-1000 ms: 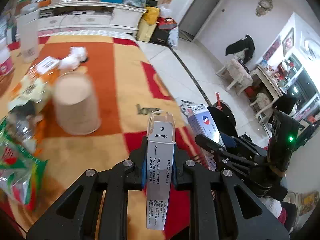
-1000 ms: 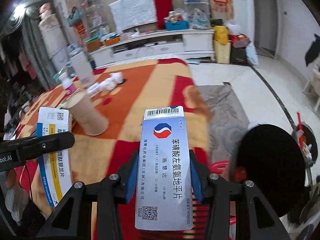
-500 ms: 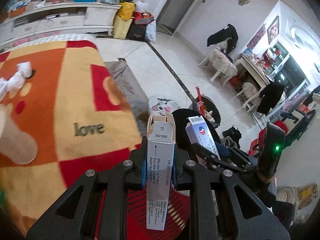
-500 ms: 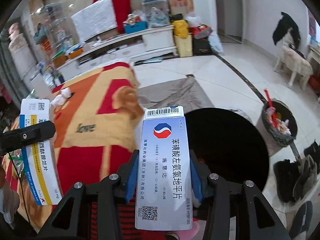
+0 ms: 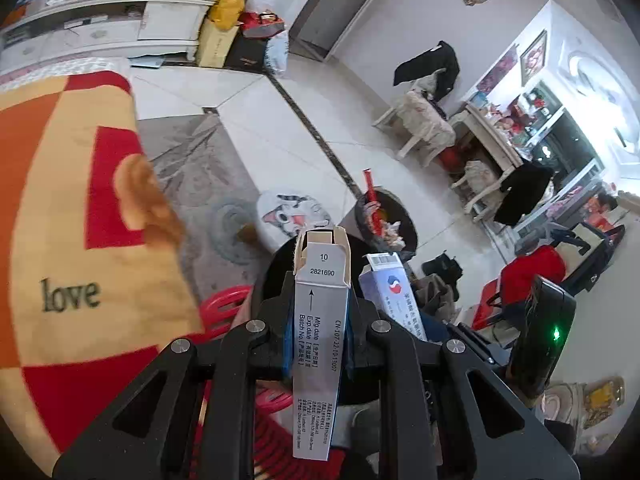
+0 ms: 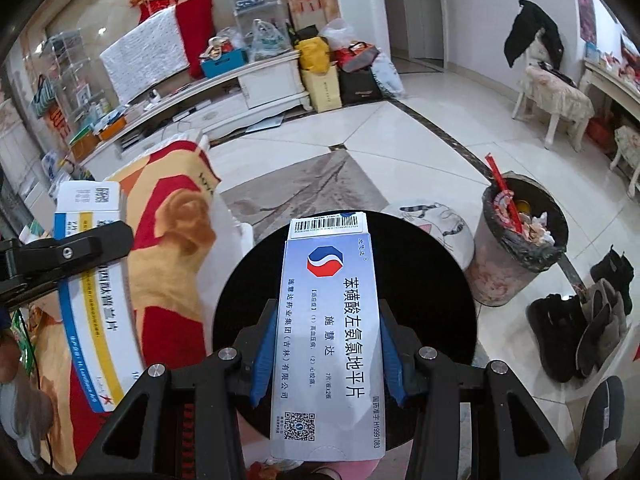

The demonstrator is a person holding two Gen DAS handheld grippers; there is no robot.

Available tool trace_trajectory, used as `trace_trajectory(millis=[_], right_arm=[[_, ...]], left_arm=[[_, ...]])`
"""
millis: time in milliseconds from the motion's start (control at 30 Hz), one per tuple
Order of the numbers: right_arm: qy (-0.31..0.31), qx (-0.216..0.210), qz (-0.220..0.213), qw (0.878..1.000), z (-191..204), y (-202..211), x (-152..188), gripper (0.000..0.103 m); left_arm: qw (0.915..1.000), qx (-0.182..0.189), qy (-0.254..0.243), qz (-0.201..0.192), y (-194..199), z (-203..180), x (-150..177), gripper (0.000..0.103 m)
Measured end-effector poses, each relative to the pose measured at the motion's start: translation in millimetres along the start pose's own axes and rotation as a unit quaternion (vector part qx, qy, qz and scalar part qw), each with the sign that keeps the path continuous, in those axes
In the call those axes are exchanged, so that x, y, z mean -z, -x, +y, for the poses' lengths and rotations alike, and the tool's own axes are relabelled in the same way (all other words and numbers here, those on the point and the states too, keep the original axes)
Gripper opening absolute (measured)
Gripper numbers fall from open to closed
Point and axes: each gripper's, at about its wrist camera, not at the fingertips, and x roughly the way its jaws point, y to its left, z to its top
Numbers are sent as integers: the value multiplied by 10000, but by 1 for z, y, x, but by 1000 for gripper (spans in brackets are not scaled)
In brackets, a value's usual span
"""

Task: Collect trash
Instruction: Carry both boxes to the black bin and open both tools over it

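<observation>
My left gripper (image 5: 318, 344) is shut on a white medicine box with an open top flap (image 5: 320, 320), seen edge-on; the same box with blue and yellow stripes shows in the right wrist view (image 6: 92, 304). My right gripper (image 6: 326, 360) is shut on a pale blue medicine box with a red-and-blue logo (image 6: 328, 332), which also shows in the left wrist view (image 5: 394, 292). Both boxes hang above a round black bin opening (image 6: 432, 280), beside the table edge.
The table's orange, yellow and red cloth (image 5: 60, 208) lies to the left. A full grey trash bin with a red stick (image 6: 520, 240) stands on the tiled floor to the right. Shoes (image 6: 588, 320) lie beyond it. A red stool (image 5: 228, 304) is below.
Both grippers have moved right, off the table, with their boxes still held. The cup and clutter on the table have left view; the black bin opening is now under the boxes.
</observation>
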Motion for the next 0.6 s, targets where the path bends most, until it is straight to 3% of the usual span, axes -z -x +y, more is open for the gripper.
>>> trace_trajectory(millis=[167, 200, 233, 300, 600], right_arm=[[-86, 154, -16, 9998, -6, -3, -2, 46], [-104, 227, -28, 9997, -7, -4, -3, 52], [-127, 265, -43, 9996, -8, -4, -2, 55], [-216, 309, -67, 9993, -11, -4, -2, 67], [-293, 217, 17, 9993, -8, -5, 4, 68]], left_arm=[[9999, 96, 85, 13, -12, 1, 2, 19], [9999, 94, 61, 24, -14, 2, 3, 28], [9999, 103, 51, 33, -15, 3, 3, 45], [9997, 207, 144, 13, -15, 8, 4, 60], [9996, 208, 192, 2, -8, 12, 4, 60]])
